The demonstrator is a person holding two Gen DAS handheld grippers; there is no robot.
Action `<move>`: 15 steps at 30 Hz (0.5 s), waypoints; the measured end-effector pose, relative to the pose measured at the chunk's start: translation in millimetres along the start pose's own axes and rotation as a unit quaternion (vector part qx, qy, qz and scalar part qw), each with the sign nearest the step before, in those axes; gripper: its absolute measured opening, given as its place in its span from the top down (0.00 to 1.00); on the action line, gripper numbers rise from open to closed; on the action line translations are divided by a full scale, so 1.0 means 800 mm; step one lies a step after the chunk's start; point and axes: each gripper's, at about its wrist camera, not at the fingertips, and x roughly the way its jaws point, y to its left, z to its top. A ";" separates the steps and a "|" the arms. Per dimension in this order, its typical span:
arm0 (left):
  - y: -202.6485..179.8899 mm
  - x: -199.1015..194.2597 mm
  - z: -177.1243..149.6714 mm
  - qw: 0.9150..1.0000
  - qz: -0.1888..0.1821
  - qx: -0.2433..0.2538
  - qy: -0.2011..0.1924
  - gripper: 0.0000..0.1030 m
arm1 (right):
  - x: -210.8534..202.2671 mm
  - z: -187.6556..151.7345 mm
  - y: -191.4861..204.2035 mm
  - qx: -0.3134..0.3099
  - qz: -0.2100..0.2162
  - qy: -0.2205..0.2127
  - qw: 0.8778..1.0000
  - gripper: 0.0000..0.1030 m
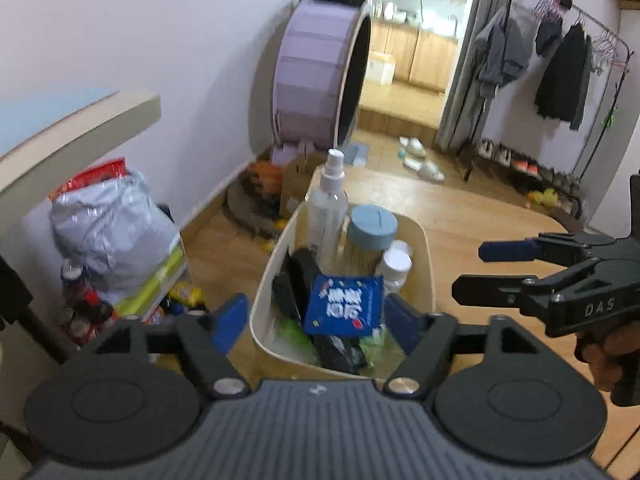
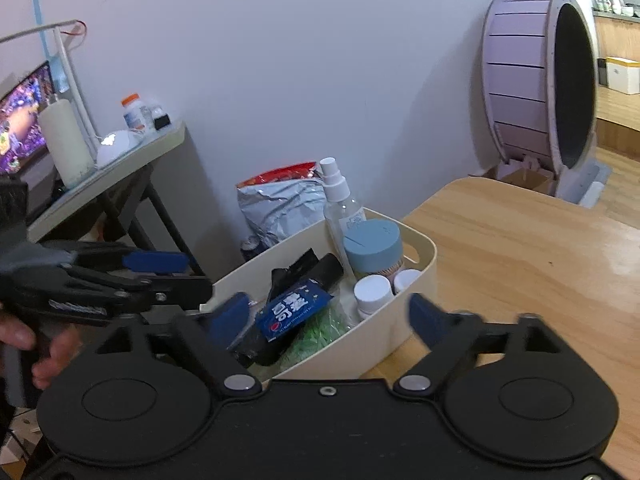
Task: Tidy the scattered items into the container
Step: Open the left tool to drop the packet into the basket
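One cream container [image 1: 426, 264], rounded corners, standing at the edge of a wooden table [image 1: 500, 216]. Contents, packed close: a clear spray bottle [image 1: 328, 204] upright at the far end; beside it a jar with a pale blue lid [image 1: 372, 226], toothpick-like sticks showing through its side; two small white-capped bottles [image 1: 396, 262] against the right wall; a black cylinder [image 1: 304, 270] leaning on the left; a blue sachet [image 1: 344, 306] with white lettering lying on top; green wrappers [image 1: 296, 336] and dark packets underneath.

Two grippers, both empty. The left gripper [image 1: 316, 322] hangs over the near end of the container, blue pads spread wide on either side of the sachet, touching nothing. The right gripper [image 2: 330, 316] hovers over the container's near right corner, its fingers likewise spread apart; in the left wrist view it shows side-on, off to the right above the table.

Surroundings: a grey plastic bag [image 1: 116, 232] on the floor left of the table, a lilac wheel [image 1: 320, 68] against the wall, a clothes rack [image 1: 560, 68] by the doorway, and a side desk [image 2: 112, 168] with a lit screen [image 2: 24, 116].
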 end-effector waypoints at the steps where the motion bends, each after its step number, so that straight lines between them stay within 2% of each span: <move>1: -0.002 -0.004 0.003 1.000 -0.002 0.000 0.002 0.14 | -0.002 0.002 0.002 -0.001 -0.003 0.005 1.000 0.10; 2: -0.003 -0.010 0.006 1.000 0.001 -0.002 -0.003 0.08 | -0.003 0.004 0.005 -0.003 -0.005 0.010 1.000 0.08; 5: -0.006 -0.016 0.011 1.000 -0.004 -0.002 0.004 0.00 | -0.006 0.012 0.013 -0.007 -0.017 0.032 0.999 0.02; 7: -0.008 -0.016 0.014 1.000 -0.006 -0.002 0.027 0.00 | -0.006 0.016 0.020 -0.012 -0.026 0.050 0.998 0.01; 11: -0.013 -0.019 0.014 0.999 0.004 0.015 0.043 0.00 | -0.006 0.024 0.031 -0.021 -0.042 0.082 0.996 0.00; 15: -0.009 -0.021 0.016 0.998 -0.002 0.002 0.067 0.00 | -0.004 0.030 0.038 -0.021 -0.059 0.110 0.992 0.00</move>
